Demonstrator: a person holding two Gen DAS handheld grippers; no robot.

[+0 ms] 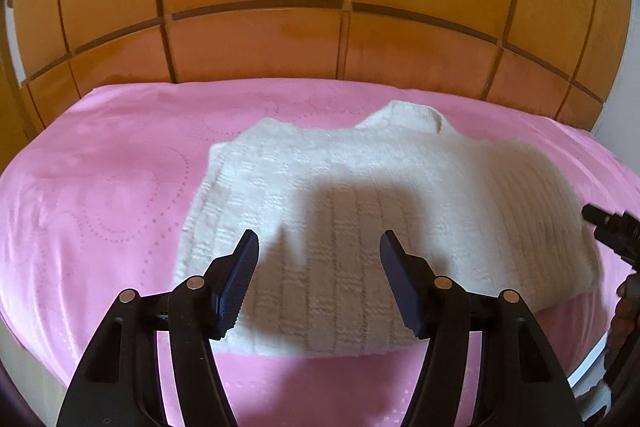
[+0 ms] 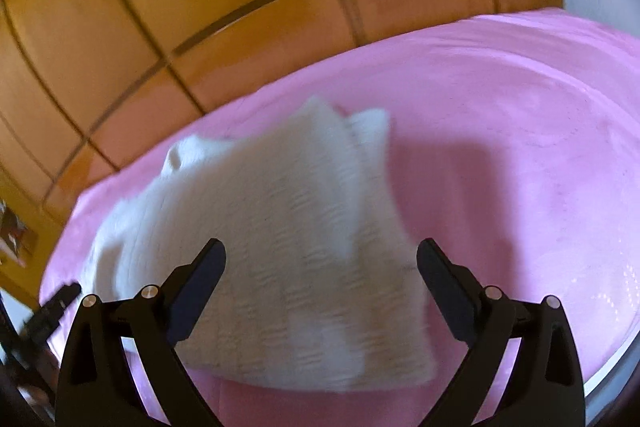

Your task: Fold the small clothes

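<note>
1. Left gripper [image 1: 318, 247] is spread wide, pinching nothing, hanging over the hem end of the cream knitted sweater [image 1: 360, 195].
2. Right gripper [image 2: 320, 259] is spread too, also not gripping.
3. Sweater lies flat on the pink embossed bedspread [image 1: 100, 187], collar pointing at the orange wooden headboard [image 1: 256, 39], long axis hem-to-collar.

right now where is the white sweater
The white sweater lies flat on the pink bedspread, ahead of both open grippers, its collar toward the wooden headboard.
</note>
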